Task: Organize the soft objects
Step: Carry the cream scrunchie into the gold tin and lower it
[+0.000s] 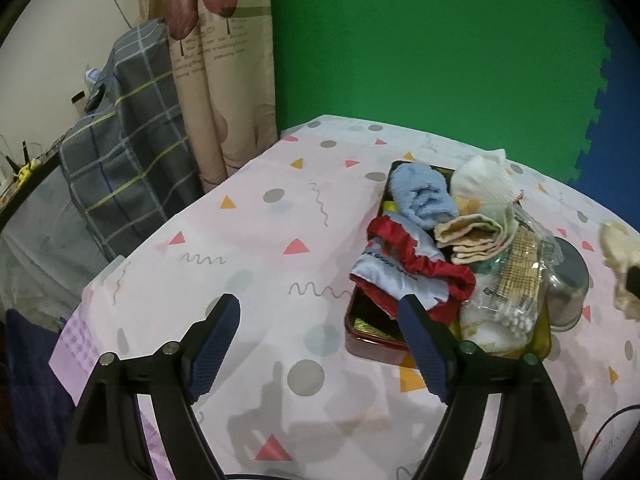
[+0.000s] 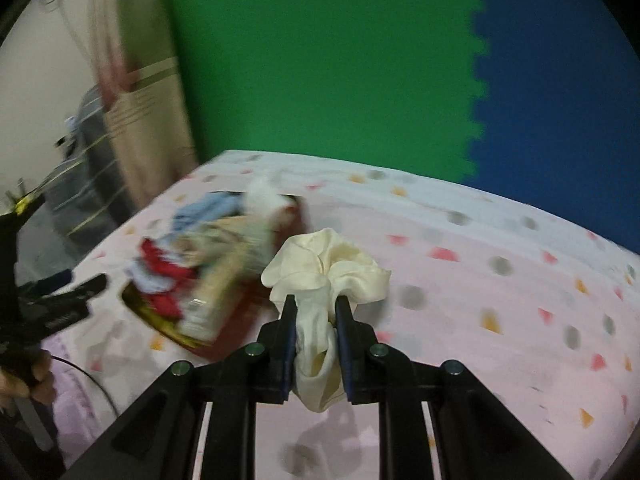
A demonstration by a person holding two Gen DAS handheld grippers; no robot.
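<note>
A dark red box (image 1: pixel 362 342) on the patterned tablecloth holds a pile of soft things: a rolled blue towel (image 1: pixel 422 196), a red-trimmed grey cloth (image 1: pixel 404 272), a folded beige cloth (image 1: pixel 472 236), a white mesh cloth (image 1: pixel 484 178) and plastic packets (image 1: pixel 516 280). My left gripper (image 1: pixel 320 312) is open and empty, just left of the box's near corner. My right gripper (image 2: pixel 316 308) is shut on a cream cloth (image 2: pixel 326 268), held above the table right of the blurred box (image 2: pixel 236 332). That cloth also shows at the right edge of the left wrist view (image 1: pixel 620 264).
A steel bowl (image 1: pixel 568 280) stands right of the box. A curtain (image 1: pixel 216 80) and a plaid-covered object (image 1: pixel 128 140) stand beyond the table's left edge. Green and blue foam mats (image 1: pixel 440 40) form the back wall. The left gripper (image 2: pixel 60 304) shows in the right wrist view.
</note>
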